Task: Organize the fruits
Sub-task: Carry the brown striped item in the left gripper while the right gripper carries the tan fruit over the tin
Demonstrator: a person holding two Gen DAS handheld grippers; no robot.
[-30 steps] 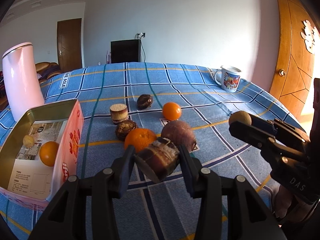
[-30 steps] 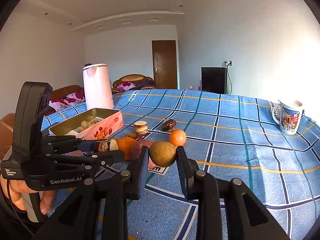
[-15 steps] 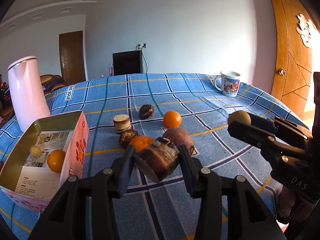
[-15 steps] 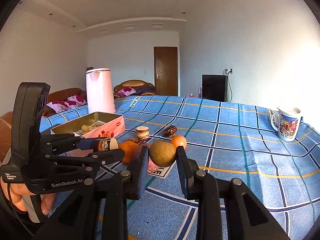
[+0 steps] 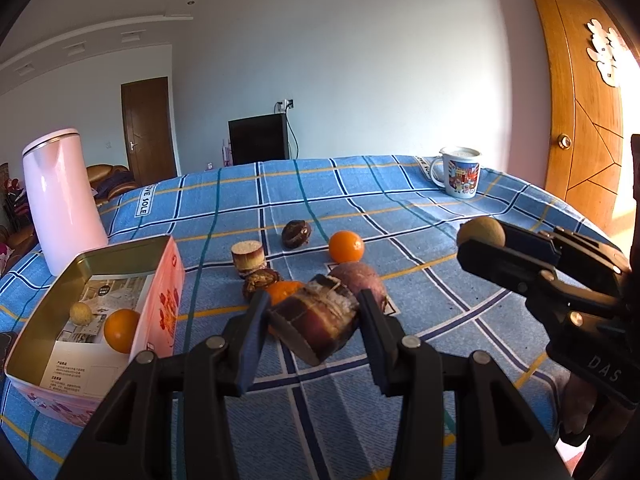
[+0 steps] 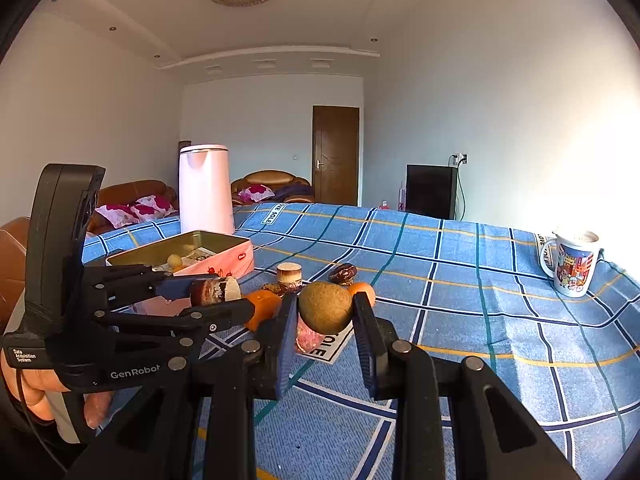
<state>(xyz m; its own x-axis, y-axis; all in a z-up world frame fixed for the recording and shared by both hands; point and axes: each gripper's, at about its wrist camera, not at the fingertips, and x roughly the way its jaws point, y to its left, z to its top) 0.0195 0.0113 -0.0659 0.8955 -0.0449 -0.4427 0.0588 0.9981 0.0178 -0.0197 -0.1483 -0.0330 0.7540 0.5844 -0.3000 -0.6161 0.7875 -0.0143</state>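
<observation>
- Tin box (image 5: 158, 276) is the target, as I judge it: it stands open on the blue checked surface (image 5: 400, 208), and in the left wrist view it lies to the left of the left gripper (image 5: 312, 320) and a little ahead of it.
- Inside the box lie already one orange (image 5: 120, 330) and one small tan ball (image 5: 81, 313), so I think more fruits must go there.
- The fingers (image 5: 252, 332) of the left gripper are closed on a dark brown cut piece (image 5: 316, 326), gripping it from both sides. Its long axis lies roughly across the fingers and is tilted, with the lower end toward the camera.
- The right gripper (image 6: 325, 316) has its fingers (image 6: 285, 336) closed on a round brownish fruit (image 6: 325, 307), which sits between the tips.
- In the right wrist view the left gripper (image 6: 216, 300) stands between the right gripper and the box, so the left hand is nearer to it. I expect the cut piece should go first.
- For this the left hand must swing to its left and go over the near wall of the box.
- The other fruits lie in a group just ahead of both grippers: a loose orange (image 5: 346, 246), a purple-brown root (image 5: 358, 280) and a short cut cylinder (image 5: 248, 254).
- The pink kettle (image 5: 60, 200) stands just behind the box, so a long swing could touch it.
</observation>
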